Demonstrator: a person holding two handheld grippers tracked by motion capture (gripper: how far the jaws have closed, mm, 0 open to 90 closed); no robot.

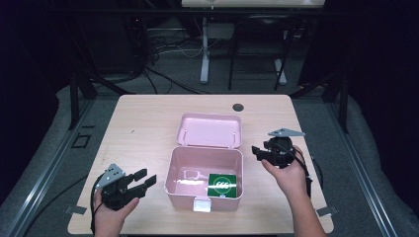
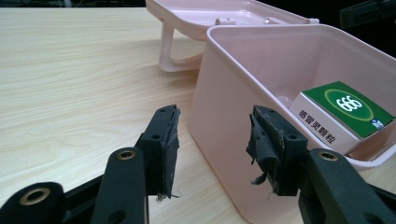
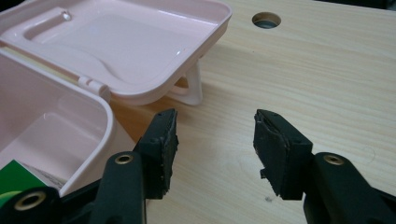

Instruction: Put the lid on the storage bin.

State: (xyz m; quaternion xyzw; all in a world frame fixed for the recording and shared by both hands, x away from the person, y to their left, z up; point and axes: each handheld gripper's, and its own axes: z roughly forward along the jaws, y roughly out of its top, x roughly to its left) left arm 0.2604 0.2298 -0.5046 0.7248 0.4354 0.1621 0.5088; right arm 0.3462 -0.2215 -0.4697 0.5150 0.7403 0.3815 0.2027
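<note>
A pink plastic box stands open in the middle of a pale wooden surface, between two hand-held tongs. Its lid is folded flat back on the far side, inner face up, resting on its handle.

The left tongs sit just beside the box's left wall, pointing toward it. Their jaws stand wide apart and hold nothing; in the left gripper view the box's near corner lies just beyond the gap between them.

The right tongs hover near the box's right rim, pointing left toward the hinge end. Their jaws are also spread and empty, over bare wood.

Inside the box, in the front corner nearer the right tongs, lies a small green and white carton, flat on the floor of the box. Its green face with a round emblem faces up. Its long axis runs roughly across the box from left to right.

The rest of the box floor toward the left tongs is bare. Open wood surrounds both tongs, with the surface's side edges well outside each hand. A round cable hole lies beyond the lid.
</note>
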